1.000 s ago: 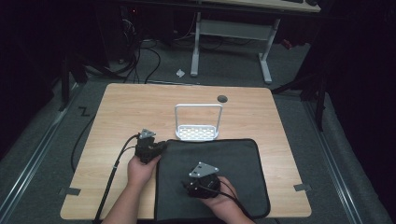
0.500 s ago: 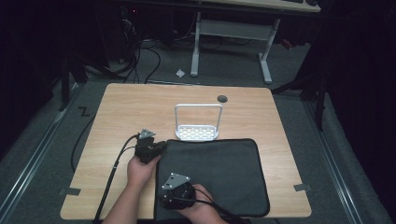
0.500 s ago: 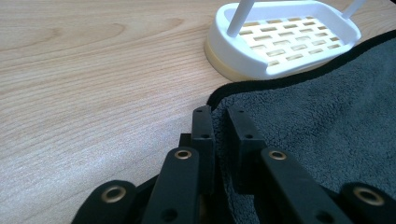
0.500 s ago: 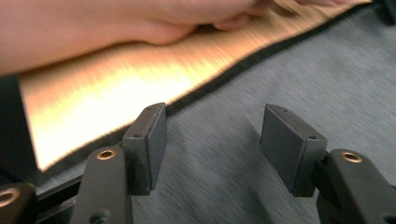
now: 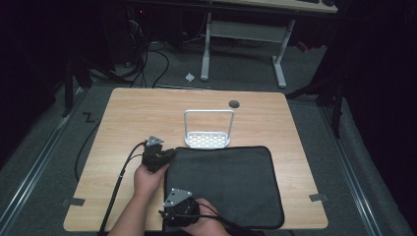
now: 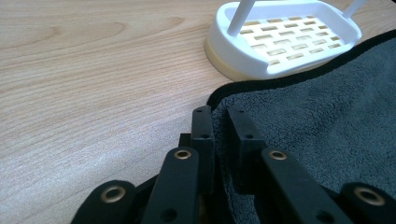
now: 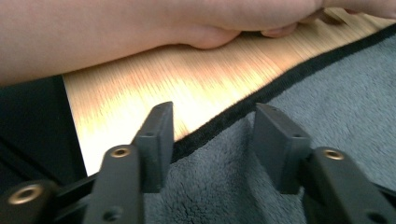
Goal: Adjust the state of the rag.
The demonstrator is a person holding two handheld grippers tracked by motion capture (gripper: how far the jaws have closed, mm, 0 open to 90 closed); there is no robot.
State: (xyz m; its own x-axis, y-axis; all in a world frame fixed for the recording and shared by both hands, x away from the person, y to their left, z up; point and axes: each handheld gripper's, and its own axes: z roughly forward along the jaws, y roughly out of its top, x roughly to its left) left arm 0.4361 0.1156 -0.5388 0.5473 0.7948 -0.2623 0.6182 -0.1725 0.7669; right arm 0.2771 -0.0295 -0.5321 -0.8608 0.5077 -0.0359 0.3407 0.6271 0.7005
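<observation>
Two grippers work on one dark grey towel (image 5: 226, 184), a plush, fleecy rectangle with a black bound hem, lying flat on the near half of the wooden table (image 5: 133, 118).

Farthest left, the left gripper (image 5: 164, 156) sits at the towel's far left corner. From its own camera the left gripper (image 6: 219, 119) has its jaws drawn almost together, pinching the towel (image 6: 317, 112) right at the corner, where the black hem curls up between the pads. Bare wood lies to the left of those jaws; ahead and to their right stands a white slotted soap dish (image 6: 285, 39) with a thin wire handle, its near rim just touching the hem. The high view adds what that close view cuts off: the soap dish (image 5: 208, 138) carries a tall arched handle and stands against the towel's far edge.

Further right, the right gripper (image 5: 169, 216) is at the near left edge. Its own camera shows the right gripper (image 7: 212, 128) with jaws apart, having just been closing, straddling the hem; the towel (image 7: 327, 93) rises between them, pads not yet pressing. Beyond those jaws lies the person's left forearm (image 7: 116, 32), resting on the wood, blurred.
</observation>
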